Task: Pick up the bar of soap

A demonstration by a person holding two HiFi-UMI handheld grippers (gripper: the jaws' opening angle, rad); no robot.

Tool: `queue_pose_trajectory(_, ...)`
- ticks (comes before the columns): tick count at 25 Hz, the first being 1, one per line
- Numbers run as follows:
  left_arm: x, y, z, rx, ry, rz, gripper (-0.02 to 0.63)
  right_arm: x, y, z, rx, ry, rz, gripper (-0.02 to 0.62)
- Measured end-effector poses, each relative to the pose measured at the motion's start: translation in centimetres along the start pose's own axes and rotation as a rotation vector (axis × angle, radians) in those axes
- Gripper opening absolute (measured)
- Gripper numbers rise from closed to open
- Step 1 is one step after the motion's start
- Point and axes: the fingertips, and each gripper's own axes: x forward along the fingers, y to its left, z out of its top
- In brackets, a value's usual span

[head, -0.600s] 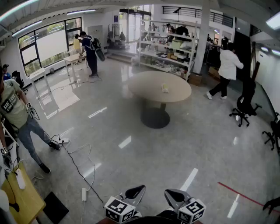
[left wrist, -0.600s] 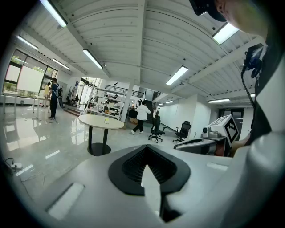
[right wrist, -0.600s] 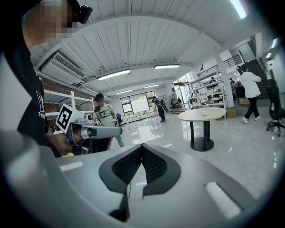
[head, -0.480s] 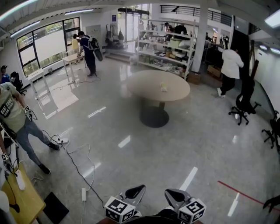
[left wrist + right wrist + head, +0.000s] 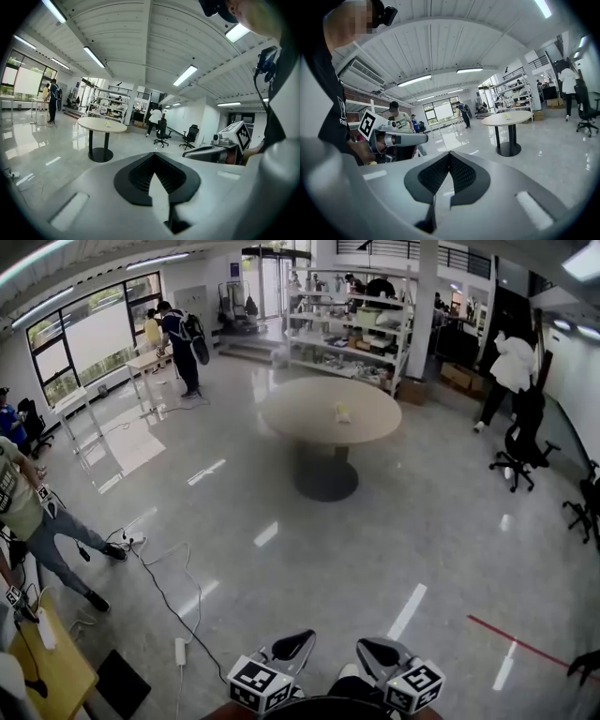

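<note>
The soap bar (image 5: 342, 413) sits near the middle of the round table (image 5: 298, 416), way out ahead of the left gripper (image 5: 294, 645) and right gripper (image 5: 376, 652), both pinched shut with nothing in them.

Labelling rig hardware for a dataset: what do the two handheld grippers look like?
The left gripper and right gripper match: smooth grey shells, black ribbed pads inside, and a white cube bearing black square markers on each.
</note>
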Motion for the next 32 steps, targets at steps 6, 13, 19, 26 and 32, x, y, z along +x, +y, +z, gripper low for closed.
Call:
queue_pose_trajectory(6,4.1,-1.4,2.0,0.0,0.021,0.005,0.008,-1.1,-4.3,2.2,0.02,-0.012,0.003,0.006)
queue_pose_trajectory(13,12.5,-3.0,5.5,-0.12,0.025,-0.041,0.008,-3.5,-13.2,6.9,0.021,-0.081,-0.025,0.006)
queue_pose_trajectory(19,19.0,-5.2,7.3,-0.059,0.021,-0.055,0.008,-6.0,-19.3,7.4,0.04,-0.122,-0.043,0.006)
queue_pose_trajectory(26,22.1,-6.1,7.6,0.032,0.135,-0.026,0.008,-6.9,-23.4,7.9,0.118,-0.169,-0.036,0.006)
queue_pose_trajectory(32,25.6,-5.8,8.5,0.045,0.15,-0.05,0.008,-5.9,-26.4,8.1,0.136,-0.147,-0.034,0.006)
